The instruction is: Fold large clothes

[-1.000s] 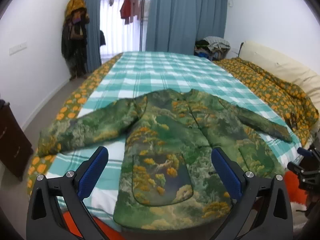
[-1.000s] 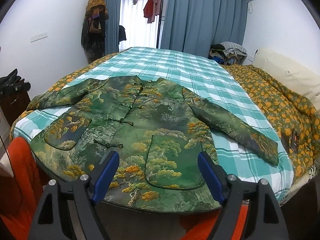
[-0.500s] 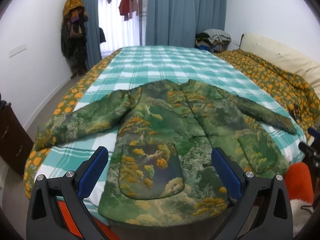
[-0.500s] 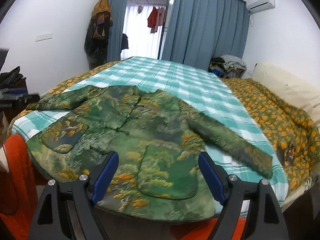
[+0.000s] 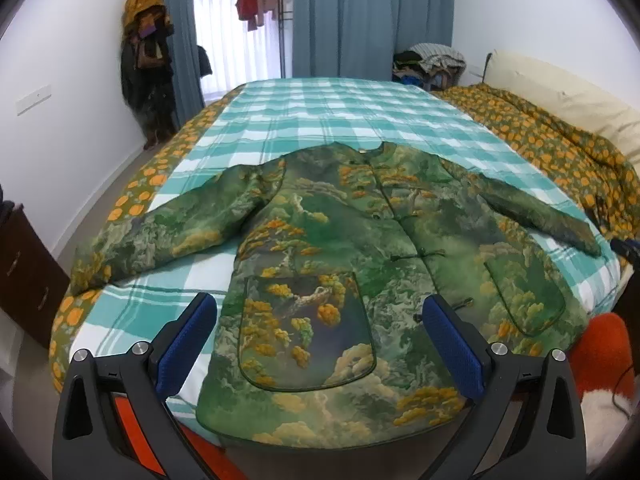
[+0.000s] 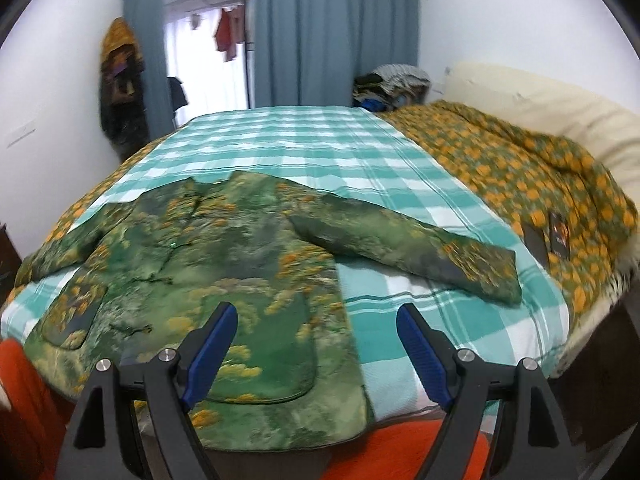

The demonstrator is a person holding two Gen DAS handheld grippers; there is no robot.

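Observation:
A green padded jacket [image 5: 340,248] with orange and yellow tree print lies flat, front up, on the bed, both sleeves spread out to the sides. It also shows in the right wrist view [image 6: 224,264], with its right sleeve [image 6: 408,248] stretched toward the bed's right edge. My left gripper [image 5: 318,344] is open and empty, hovering over the jacket's hem and left pocket. My right gripper [image 6: 316,344] is open and empty, above the hem's right corner and right pocket.
The bed has a teal checked sheet [image 5: 332,120]. An orange-flowered quilt [image 6: 520,168] and cream pillow [image 6: 540,108] lie on the right. A dark cabinet [image 5: 24,276] stands at left. Something orange [image 6: 400,452] lies below the bed's front edge. Curtains [image 5: 372,16] hang behind.
Both grippers stayed open. The left view shifted slightly, bringing the jacket lower and nearer. The right gripper swung to the right, toward the jacket's right sleeve and the bed's right side.

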